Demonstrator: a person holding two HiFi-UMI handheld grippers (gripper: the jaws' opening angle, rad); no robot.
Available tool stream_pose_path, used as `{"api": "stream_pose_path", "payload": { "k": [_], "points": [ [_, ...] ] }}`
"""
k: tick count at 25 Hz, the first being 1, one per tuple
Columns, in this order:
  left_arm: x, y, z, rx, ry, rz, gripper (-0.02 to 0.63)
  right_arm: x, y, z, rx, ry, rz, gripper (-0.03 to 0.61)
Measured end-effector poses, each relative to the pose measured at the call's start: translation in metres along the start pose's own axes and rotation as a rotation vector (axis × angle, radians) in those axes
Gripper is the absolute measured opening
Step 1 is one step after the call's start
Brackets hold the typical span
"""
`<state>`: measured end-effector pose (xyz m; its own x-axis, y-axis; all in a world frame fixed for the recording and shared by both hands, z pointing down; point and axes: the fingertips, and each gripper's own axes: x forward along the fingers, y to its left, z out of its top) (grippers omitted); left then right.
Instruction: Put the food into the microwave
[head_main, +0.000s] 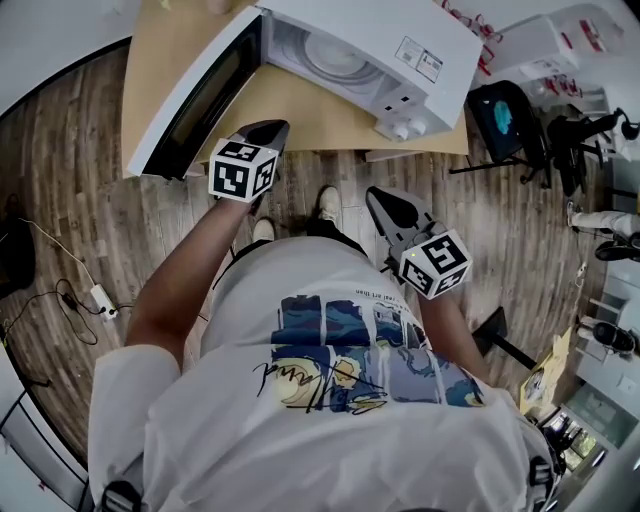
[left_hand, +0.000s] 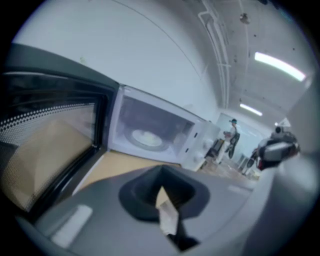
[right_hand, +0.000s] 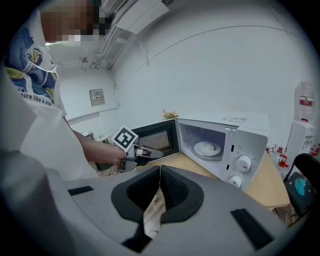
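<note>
Food (right_hand: 210, 146) sat inside the microwave (head_main: 370, 50); door (head_main: 195, 95) open.
Fingers of left gripper (head_main: 266, 130) and right gripper (head_main: 385, 203) were closed, empty; pushing the door shut seemed next.

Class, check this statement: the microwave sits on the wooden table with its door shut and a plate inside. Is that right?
Wrong on one point: the door of the microwave stands open, as the right gripper view shows. It does sit on the wooden table with a plate inside.

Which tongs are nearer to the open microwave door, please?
Left. The left tongs are right beside the microwave door; the right tongs are farther back, over the floor.
</note>
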<state>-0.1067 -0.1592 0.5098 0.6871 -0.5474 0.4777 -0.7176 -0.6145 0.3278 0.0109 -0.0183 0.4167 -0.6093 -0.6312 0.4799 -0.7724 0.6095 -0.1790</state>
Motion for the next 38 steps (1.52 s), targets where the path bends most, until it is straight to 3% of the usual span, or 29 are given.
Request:
{"api": "stream_pose_path", "payload": {
  "k": [17, 38],
  "points": [
    [-0.099, -0.044, -0.022, -0.001, -0.028, -0.190, 0.008, 0.007, 0.053, 0.000, -0.030, -0.016, -0.041, 0.008],
    [-0.121, -0.054, -0.017, 0.023, -0.054, -0.229, 0.008, 0.005, 0.070, -0.006, -0.049, -0.009, -0.064, 0.008]
  ]
}}
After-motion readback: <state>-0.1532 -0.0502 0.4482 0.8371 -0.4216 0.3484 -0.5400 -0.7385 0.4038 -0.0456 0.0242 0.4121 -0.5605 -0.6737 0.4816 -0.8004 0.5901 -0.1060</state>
